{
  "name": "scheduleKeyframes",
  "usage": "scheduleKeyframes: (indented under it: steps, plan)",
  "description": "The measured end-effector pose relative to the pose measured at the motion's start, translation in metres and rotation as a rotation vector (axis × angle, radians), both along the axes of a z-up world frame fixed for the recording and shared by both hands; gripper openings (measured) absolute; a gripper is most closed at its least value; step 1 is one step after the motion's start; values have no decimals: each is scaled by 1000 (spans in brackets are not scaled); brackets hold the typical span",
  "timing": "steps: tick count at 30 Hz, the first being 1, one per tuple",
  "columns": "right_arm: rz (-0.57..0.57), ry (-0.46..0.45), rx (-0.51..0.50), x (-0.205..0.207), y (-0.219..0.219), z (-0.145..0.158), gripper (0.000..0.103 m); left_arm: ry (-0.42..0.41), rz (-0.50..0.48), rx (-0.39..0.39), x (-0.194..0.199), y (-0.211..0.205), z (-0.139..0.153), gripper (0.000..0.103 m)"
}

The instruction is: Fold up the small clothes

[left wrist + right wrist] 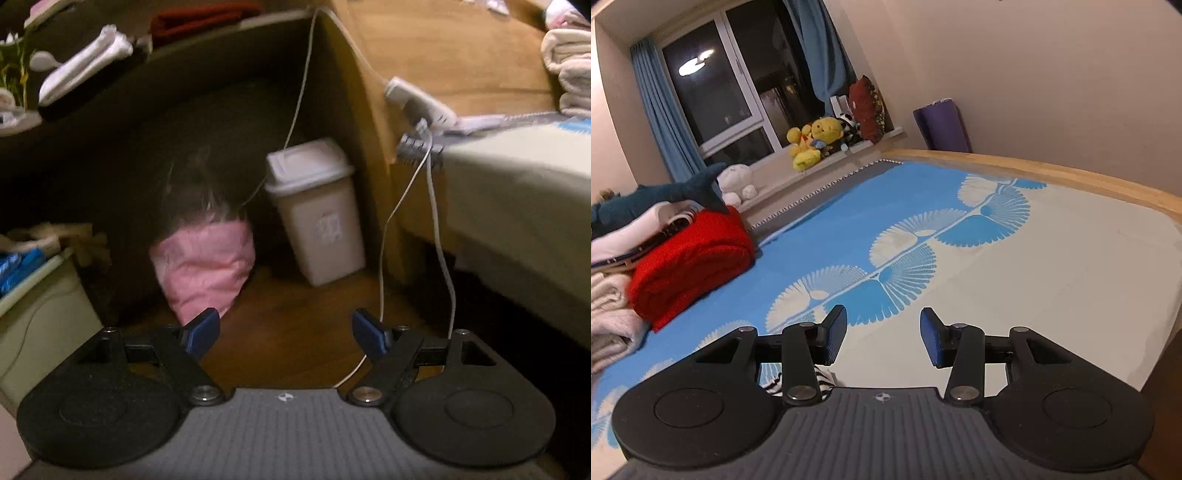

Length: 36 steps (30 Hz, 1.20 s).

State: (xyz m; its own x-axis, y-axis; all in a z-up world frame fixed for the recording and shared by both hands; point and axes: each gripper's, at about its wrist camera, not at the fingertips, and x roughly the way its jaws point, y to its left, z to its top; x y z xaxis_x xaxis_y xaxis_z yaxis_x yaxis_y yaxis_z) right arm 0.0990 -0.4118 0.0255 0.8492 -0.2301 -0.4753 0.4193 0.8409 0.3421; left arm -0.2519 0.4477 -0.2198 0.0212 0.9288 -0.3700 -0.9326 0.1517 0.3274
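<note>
Both grippers are seen open and empty: the left gripper [286,332] wide, aimed off the bed [1052,266] toward a bin [314,210] and dangling cables [439,236], which could be snagged. The right gripper [882,336] hangs over the bedspread; a striped garment [775,386] lies just beneath it. Folded clothes [690,262] are stacked by the window [731,77].

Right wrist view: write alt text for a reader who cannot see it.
The right gripper, jaws open and empty, points across a bed with a blue-and-cream fan-patterned cover. Folded clothes, including a red garment, are stacked at left; plush toys sit on the windowsill beyond.
</note>
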Motion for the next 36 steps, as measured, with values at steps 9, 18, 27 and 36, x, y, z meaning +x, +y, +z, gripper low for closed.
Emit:
scheduleKeyframes:
  steps: [9,18,27,36]
  plan:
    - [47,48,-76,8,46,9,46,-68,34,101,3,69,21,83]
    - [146,22,-72,27,82,11,46,-371,-322,272,157,17,202,84]
    - [268,-12,-124,25,94,8,48,-507,-866,155,300,-103,346,72]
    - [298,-31,-160,6,77,6,51,-323,-1284,-204,376,-266,291,23]
